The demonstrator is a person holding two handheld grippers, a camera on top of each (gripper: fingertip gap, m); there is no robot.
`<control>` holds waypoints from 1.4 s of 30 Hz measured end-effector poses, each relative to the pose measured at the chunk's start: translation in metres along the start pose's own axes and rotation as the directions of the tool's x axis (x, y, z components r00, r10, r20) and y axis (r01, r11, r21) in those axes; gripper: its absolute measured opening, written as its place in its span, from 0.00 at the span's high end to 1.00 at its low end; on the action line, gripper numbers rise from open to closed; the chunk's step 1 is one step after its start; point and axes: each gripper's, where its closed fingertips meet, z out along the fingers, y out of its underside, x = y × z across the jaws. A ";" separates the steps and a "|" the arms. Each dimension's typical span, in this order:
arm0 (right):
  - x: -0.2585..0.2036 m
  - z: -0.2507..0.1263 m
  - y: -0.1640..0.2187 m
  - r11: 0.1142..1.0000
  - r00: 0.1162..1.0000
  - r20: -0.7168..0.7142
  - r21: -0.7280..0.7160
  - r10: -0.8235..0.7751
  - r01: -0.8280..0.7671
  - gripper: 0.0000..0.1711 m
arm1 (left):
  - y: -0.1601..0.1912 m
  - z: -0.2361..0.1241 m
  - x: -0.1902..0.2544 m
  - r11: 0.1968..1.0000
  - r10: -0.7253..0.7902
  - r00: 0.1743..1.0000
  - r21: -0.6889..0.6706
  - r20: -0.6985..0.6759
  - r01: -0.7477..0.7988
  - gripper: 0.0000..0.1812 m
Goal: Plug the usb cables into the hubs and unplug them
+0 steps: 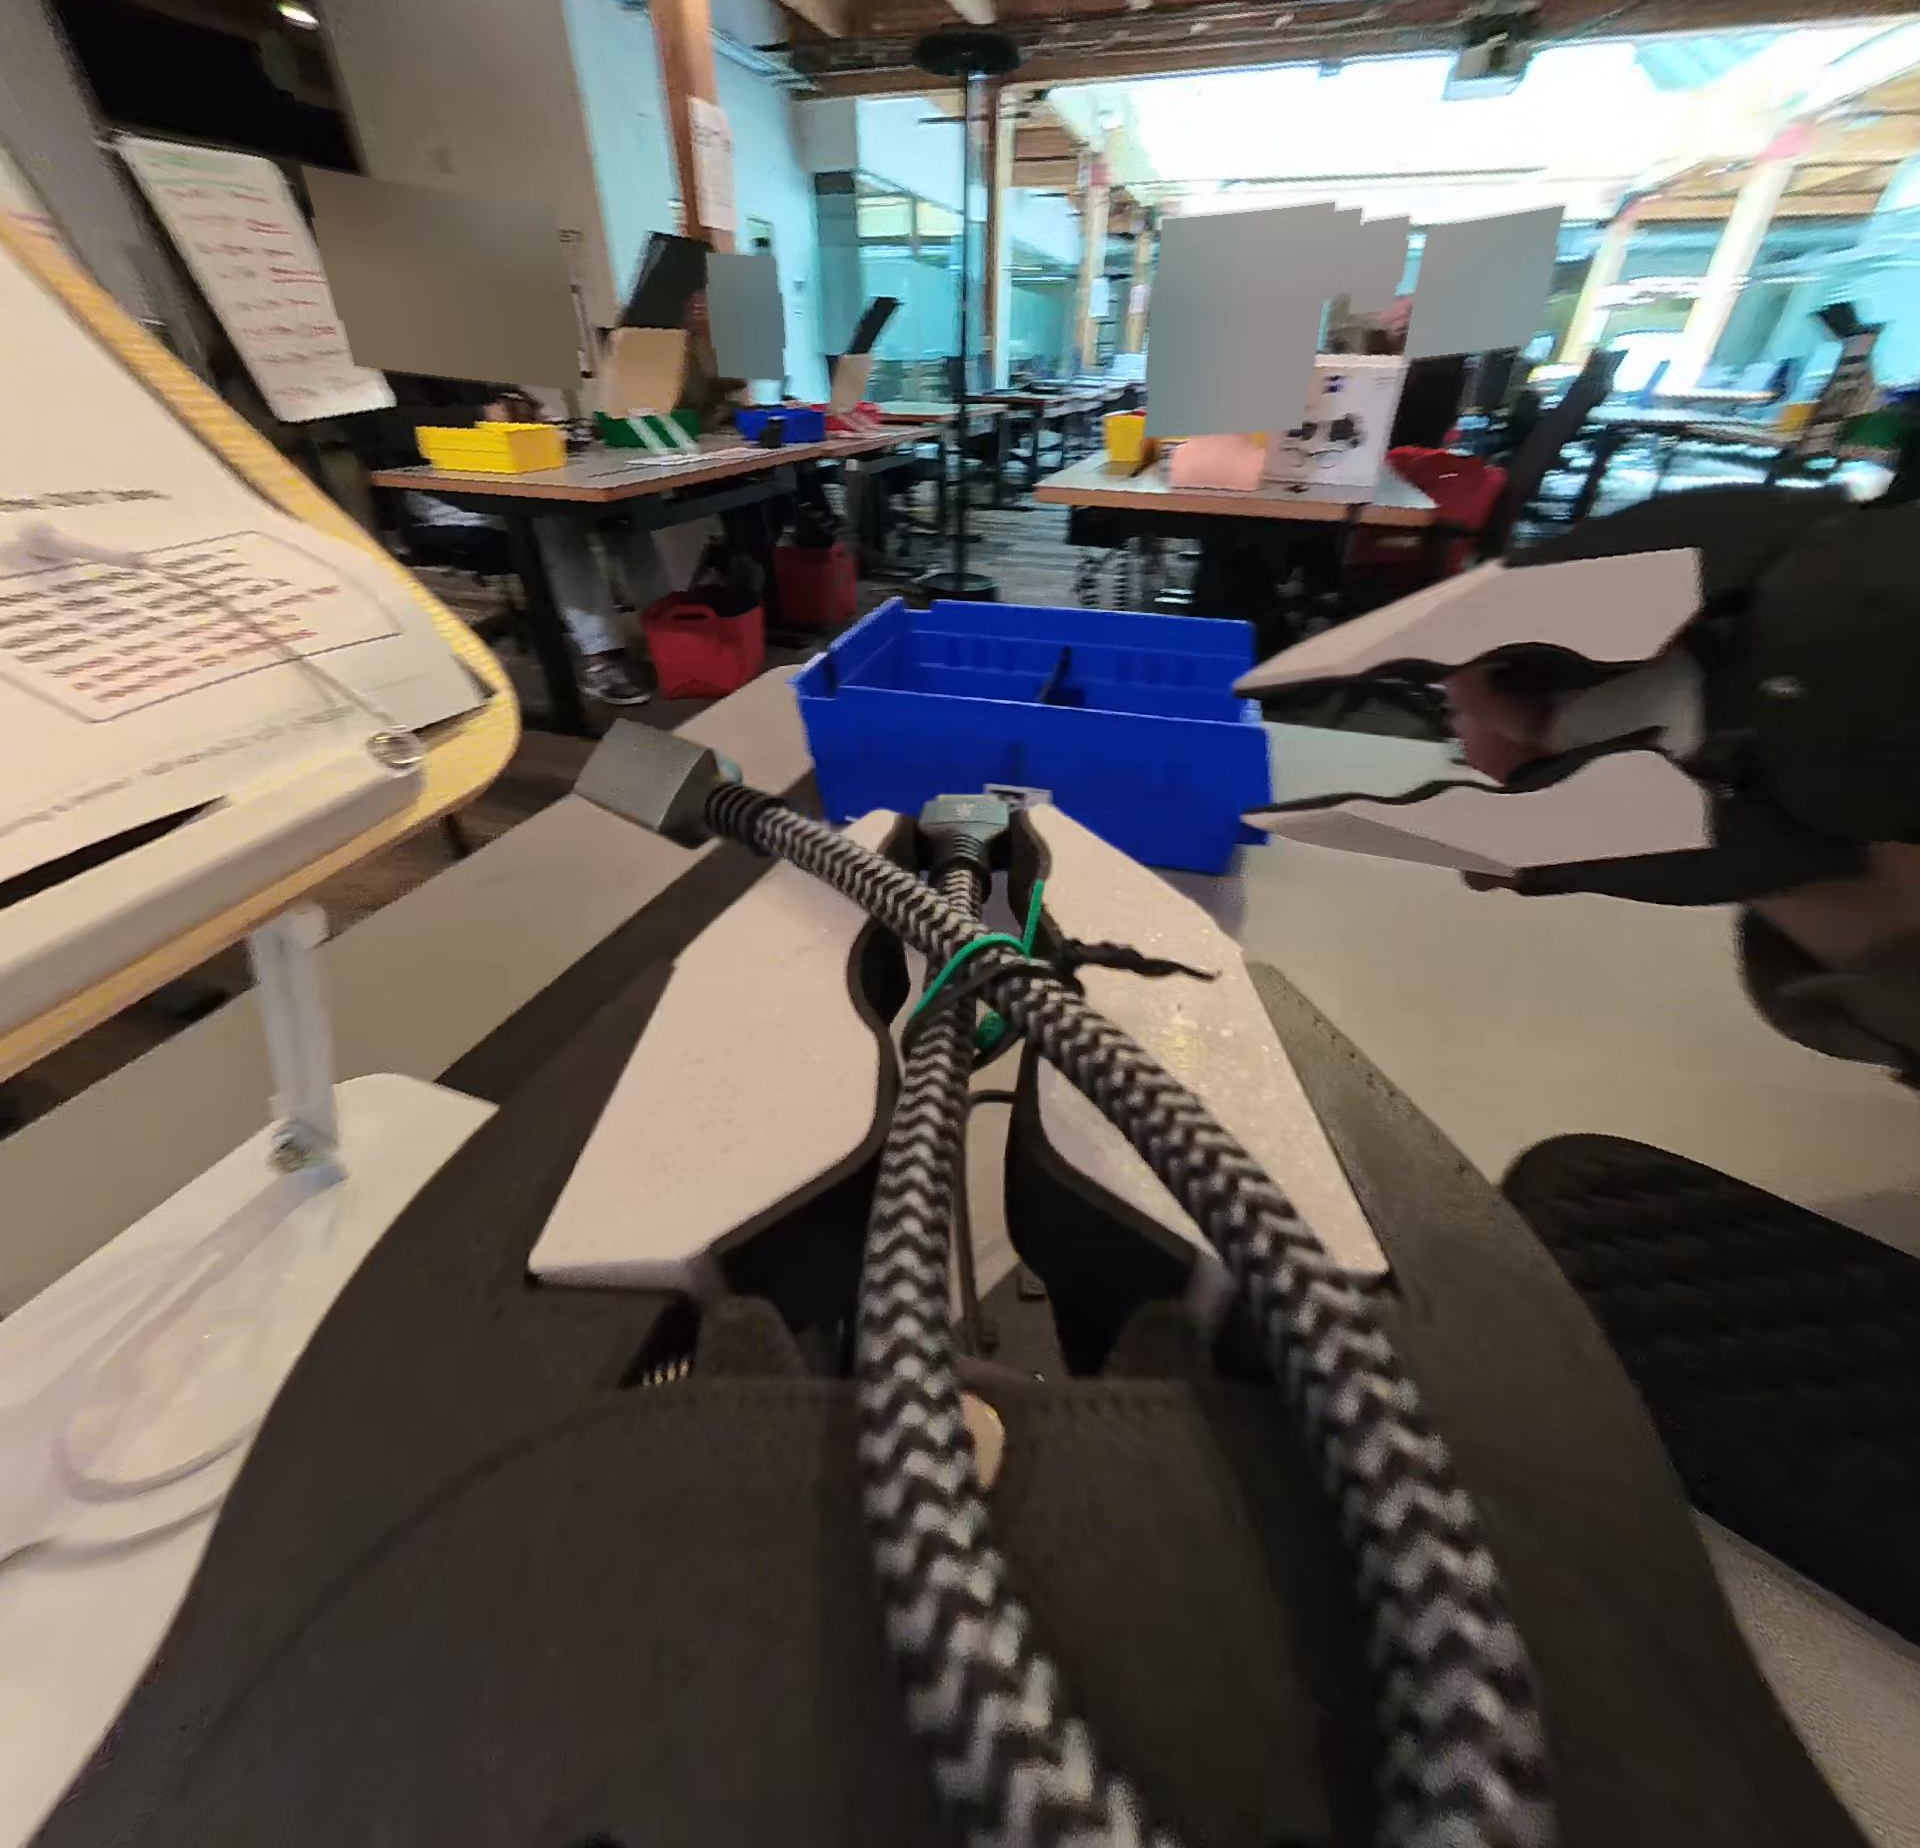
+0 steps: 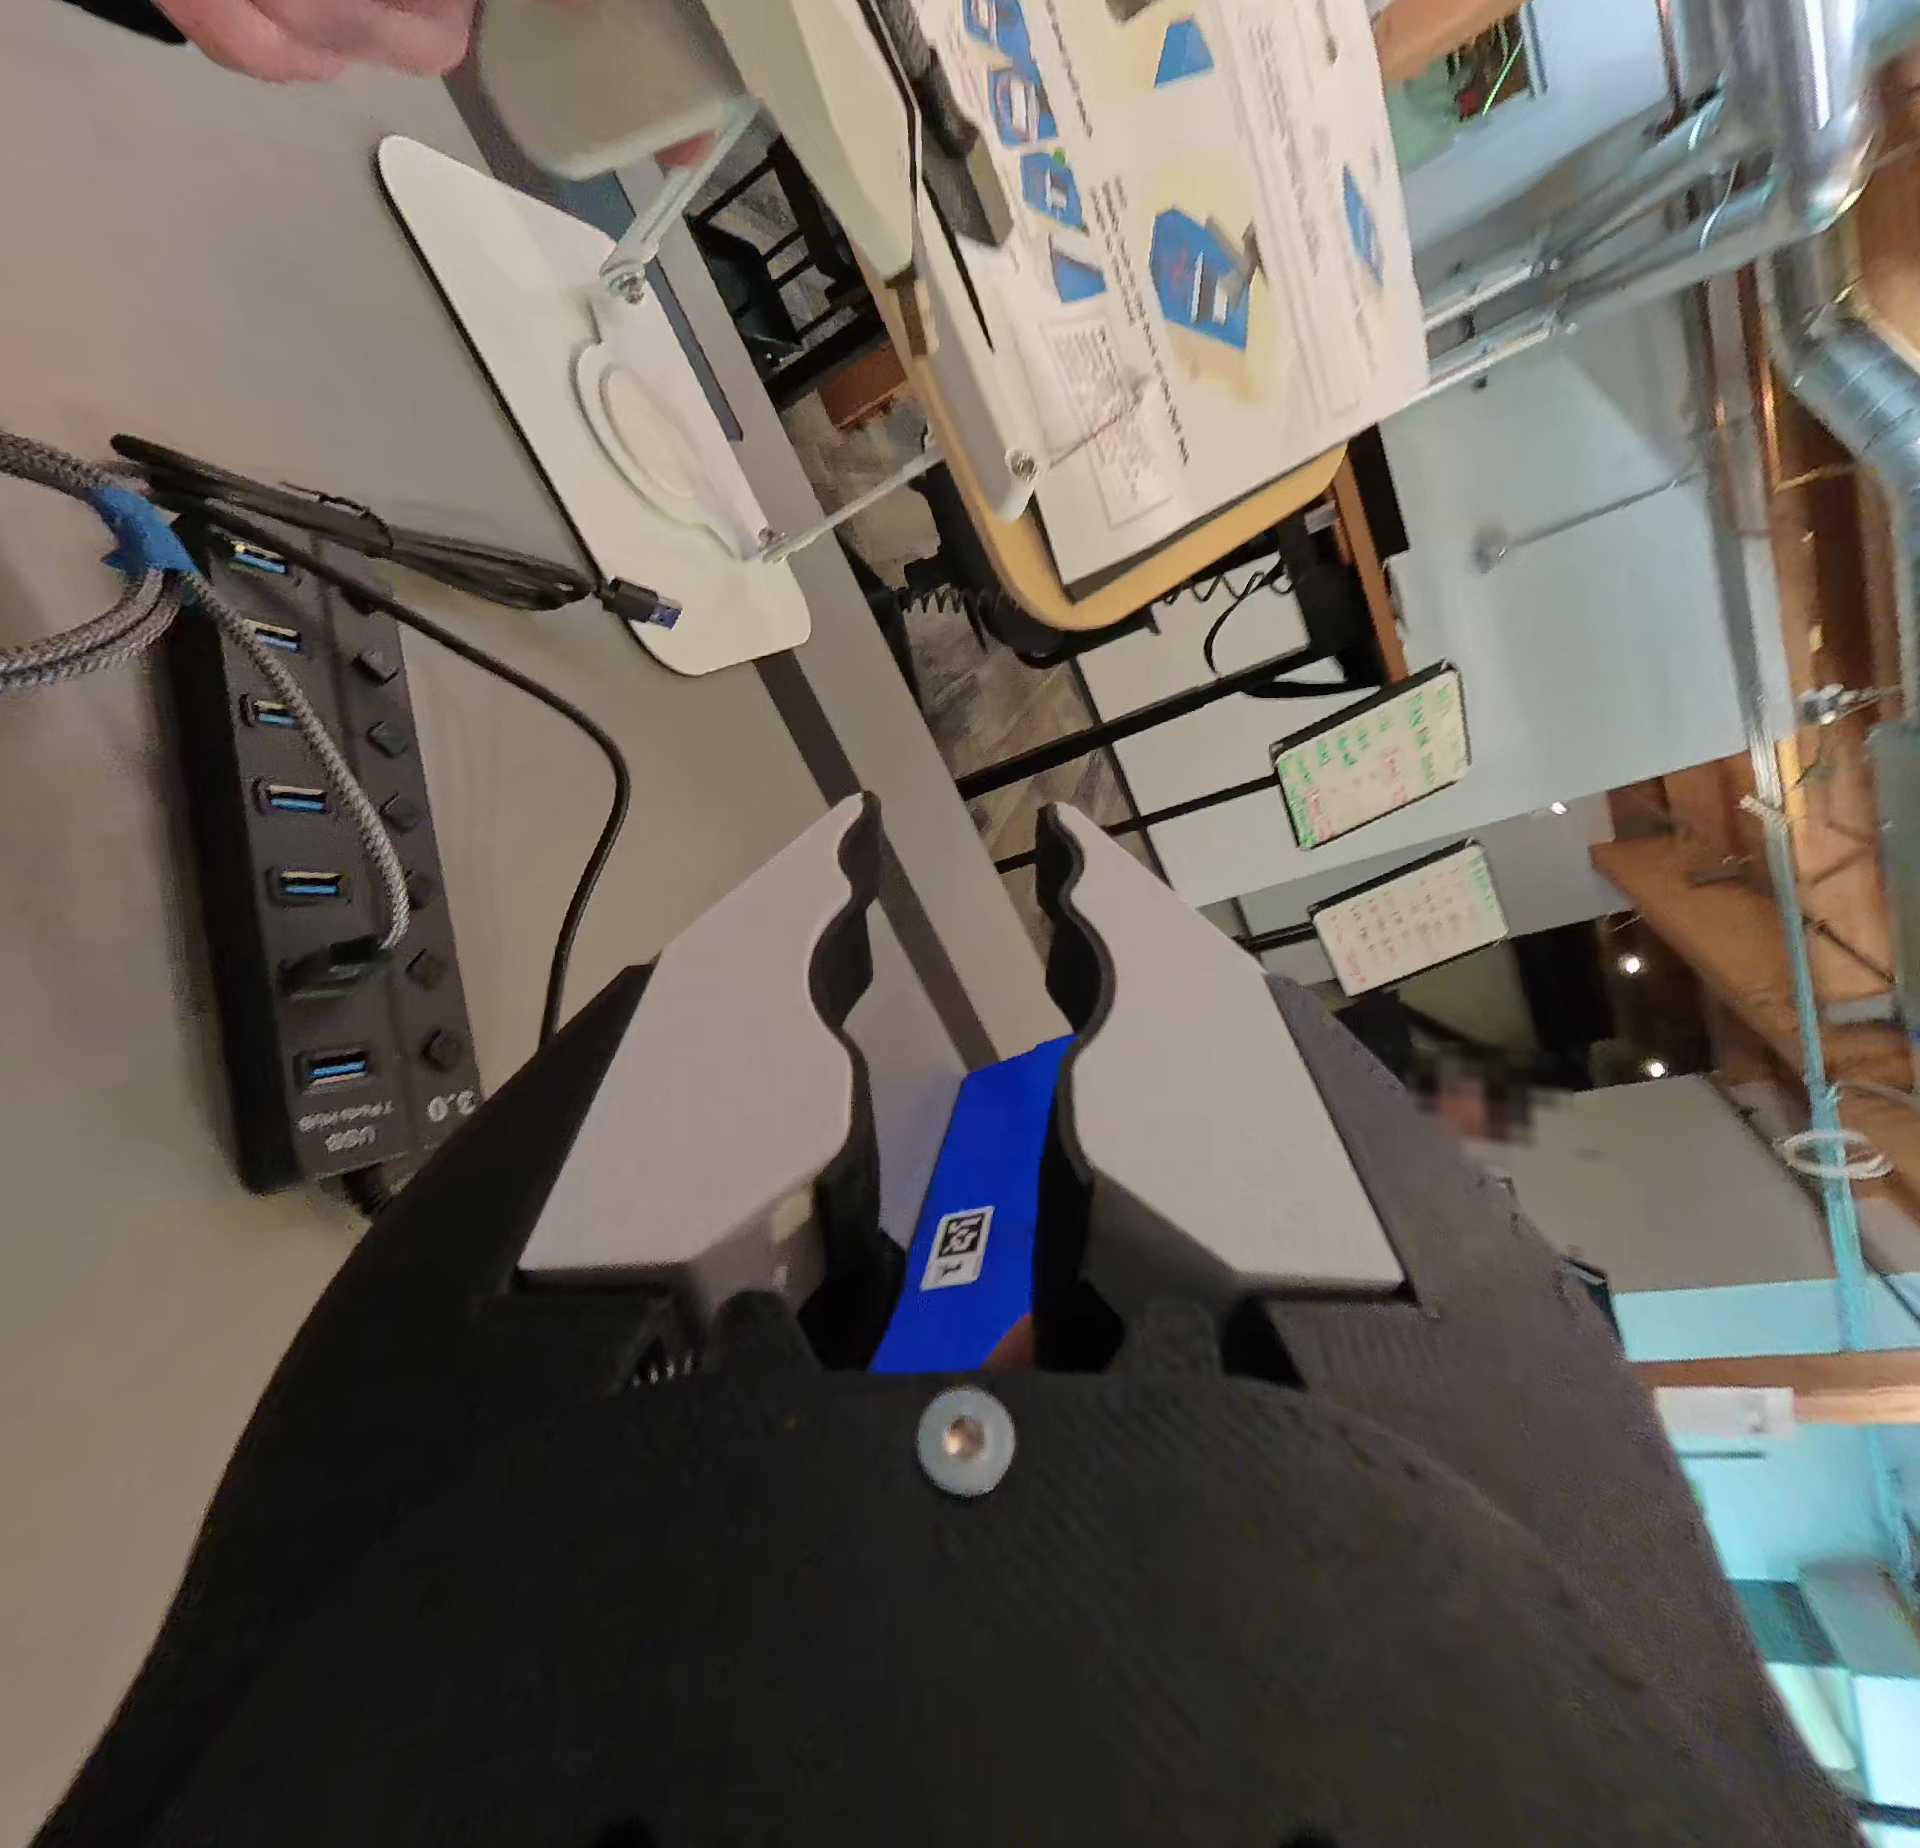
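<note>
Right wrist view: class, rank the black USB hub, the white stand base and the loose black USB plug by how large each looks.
1. black USB hub and white stand base: they look much alike in extent, so no ranking between them.
2. loose black USB plug: clearly smallest.

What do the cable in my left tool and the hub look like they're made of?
Cable: woven fabric braid, black and white herringbone, matte; its plug looks like grey metal or hard plastic, clamped in the left tool. Hub: black plastic by its moulded, slightly glossy casing, with blue port inserts.
</note>
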 end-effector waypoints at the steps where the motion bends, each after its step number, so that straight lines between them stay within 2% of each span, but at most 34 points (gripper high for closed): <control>1: -0.002 -0.002 0.005 1.000 1.000 0.005 -0.010 0.022 -0.022 0.84 | 0.001 0.000 -0.005 1.000 0.006 0.999 -0.001 0.040 -0.006 0.91; 6: -0.014 -0.013 0.024 0.994 0.997 -0.009 -0.071 0.083 -0.083 0.86 | 0.011 -0.003 -0.034 0.993 0.114 0.948 -0.053 0.298 -0.103 0.91; 10: -0.024 -0.019 0.028 0.987 0.993 -0.031 -0.111 0.118 -0.120 0.87 | 0.021 -0.006 -0.047 0.987 0.149 0.909 -0.112 0.390 -0.114 0.91; 17: -0.042 -0.026 0.022 0.975 0.987 -0.033 -0.153 0.156 -0.160 0.87 | 0.025 -0.018 -0.071 0.991 0.119 0.857 -0.114 0.501 -0.071 0.91; 26: -0.052 -0.031 0.001 0.952 0.967 -0.023 -0.171 0.253 -0.253 0.86 | 0.036 -0.024 -0.088 0.996 0.007 0.859 -0.078 0.512 0.038 0.91; 31: -0.049 -0.035 0.003 0.930 0.944 0.023 -0.185 0.328 -0.318 0.85 | 0.029 -0.022 -0.081 0.998 -0.007 0.891 -0.054 0.455 0.036 0.91; 33: -0.057 -0.036 0.012 0.899 0.898 0.138 -0.203 0.418 -0.387 0.79 | 0.023 -0.020 -0.074 0.999 -0.018 0.914 -0.038 0.405 0.037 0.91; 36: -0.079 -0.039 0.037 0.820 0.753 0.331 -0.293 0.569 -0.491 0.71 | 0.016 -0.016 -0.064 1.000 -0.019 0.939 -0.015 0.343 0.026 0.91; 39: -0.099 -0.038 0.070 0.799 0.684 0.414 -0.354 0.600 -0.486 0.64 | 0.012 -0.013 -0.056 1.000 0.001 0.951 -0.018 0.310 0.005 0.91; 42: -0.128 -0.038 0.073 0.802 0.593 0.545 -0.341 0.593 -0.490 0.62 | 0.012 -0.011 -0.050 1.000 0.016 0.958 -0.025 0.287 -0.009 0.91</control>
